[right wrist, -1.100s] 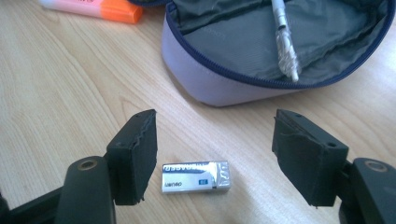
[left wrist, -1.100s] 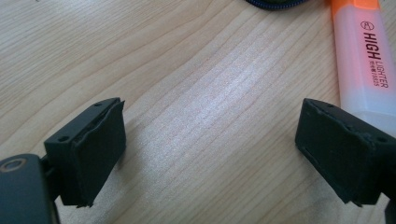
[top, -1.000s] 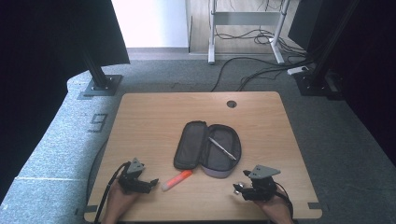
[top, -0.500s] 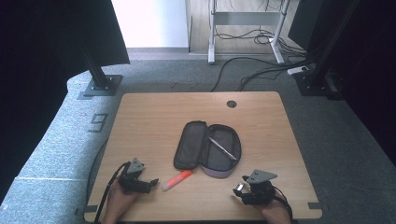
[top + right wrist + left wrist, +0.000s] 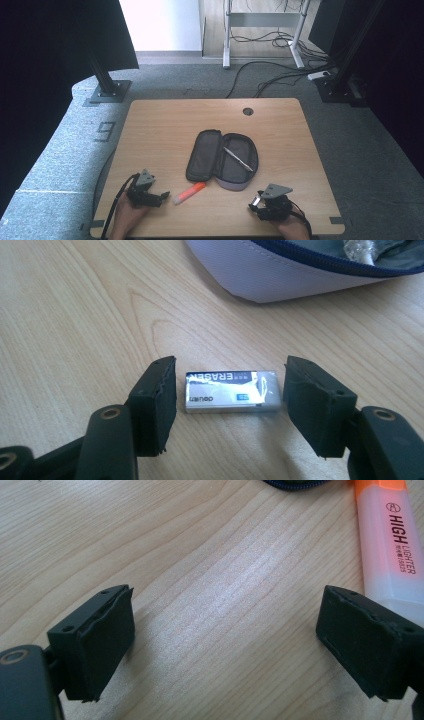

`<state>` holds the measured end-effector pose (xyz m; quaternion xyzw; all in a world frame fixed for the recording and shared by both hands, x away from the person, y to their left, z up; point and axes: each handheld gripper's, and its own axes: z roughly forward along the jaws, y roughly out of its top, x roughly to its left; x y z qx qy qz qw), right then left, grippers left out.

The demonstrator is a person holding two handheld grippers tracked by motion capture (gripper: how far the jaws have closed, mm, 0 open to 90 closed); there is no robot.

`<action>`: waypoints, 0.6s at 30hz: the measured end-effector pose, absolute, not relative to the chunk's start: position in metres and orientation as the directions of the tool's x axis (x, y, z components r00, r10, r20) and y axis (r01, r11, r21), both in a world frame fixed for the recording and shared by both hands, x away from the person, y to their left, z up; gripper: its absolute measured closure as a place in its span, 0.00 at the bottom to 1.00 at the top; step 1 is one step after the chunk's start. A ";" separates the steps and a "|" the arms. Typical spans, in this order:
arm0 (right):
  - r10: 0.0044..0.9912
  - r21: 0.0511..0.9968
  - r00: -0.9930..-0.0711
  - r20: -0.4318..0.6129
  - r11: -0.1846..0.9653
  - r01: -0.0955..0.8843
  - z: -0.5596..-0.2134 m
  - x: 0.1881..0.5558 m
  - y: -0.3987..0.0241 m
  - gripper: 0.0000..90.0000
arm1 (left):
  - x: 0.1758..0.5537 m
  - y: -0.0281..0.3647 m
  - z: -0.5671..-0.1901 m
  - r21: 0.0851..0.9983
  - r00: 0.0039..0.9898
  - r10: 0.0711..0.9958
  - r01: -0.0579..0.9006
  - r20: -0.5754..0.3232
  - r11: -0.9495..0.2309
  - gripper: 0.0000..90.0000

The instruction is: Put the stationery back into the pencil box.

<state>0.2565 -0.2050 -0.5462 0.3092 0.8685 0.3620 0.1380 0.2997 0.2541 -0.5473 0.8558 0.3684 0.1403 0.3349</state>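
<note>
As its jaws closed inward, right gripper [image 5: 230,407] straddles eraser [image 5: 231,391].

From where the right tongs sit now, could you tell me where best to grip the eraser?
Grip the eraser across its two short ends, coming in low from the table's near edge. It lies flat on the table with its long side across the right tongs, whose jaws have just been closing and already bracket both ends with small gaps. The pencil case lies clear beyond it.

A small wrapped eraser [image 5: 231,391] lies flat on the wooden table, just beside the open pencil case [image 5: 300,270].
</note>
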 end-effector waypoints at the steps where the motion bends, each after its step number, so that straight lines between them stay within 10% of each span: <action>1: 0.639 0.717 -0.769 -0.013 0.542 0.438 -0.546 0.257 -0.206 0.46 | 0.300 0.254 -0.547 0.677 0.689 0.725 0.537 -0.007 -0.504 0.10; 18: 0.658 0.746 -0.753 0.035 0.484 0.458 -0.533 0.257 -0.207 0.52 | 0.300 0.254 -0.547 0.677 0.689 0.725 0.537 -0.007 -0.504 0.10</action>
